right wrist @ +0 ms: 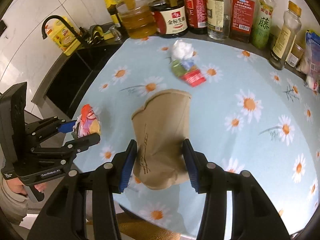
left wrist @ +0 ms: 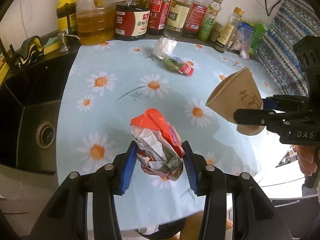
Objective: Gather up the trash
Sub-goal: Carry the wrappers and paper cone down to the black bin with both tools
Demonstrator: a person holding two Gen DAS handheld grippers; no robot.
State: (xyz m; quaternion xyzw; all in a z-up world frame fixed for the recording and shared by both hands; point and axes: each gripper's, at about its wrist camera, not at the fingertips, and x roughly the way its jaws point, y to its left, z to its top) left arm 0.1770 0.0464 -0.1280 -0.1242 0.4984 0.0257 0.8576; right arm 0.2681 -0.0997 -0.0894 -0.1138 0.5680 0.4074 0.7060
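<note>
Left wrist: left jaws clamp crumpled wrapper [left wrist: 158,150]; right jaws clamp squashed paper cup [right wrist: 162,140].

The left claw [left wrist: 160,168] clamps a crumpled wrapper wad [left wrist: 158,146]; the right claw [left wrist: 258,112] pinches a paper cup [left wrist: 236,96].

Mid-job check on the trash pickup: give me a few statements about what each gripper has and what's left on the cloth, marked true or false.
1. The left gripper is shut on the crumpled wrapper wad. True.
2. The right gripper is empty. False: it is shut on the squashed paper cup.
3. Trash still lies on the daisy tablecloth. True: a white crumpled ball and a green and red packet near the bottles.
4. The paper cup stands upright on the cloth. False: it is held off the cloth.
5. The sink is full of trash. False: none shows in it.
</note>
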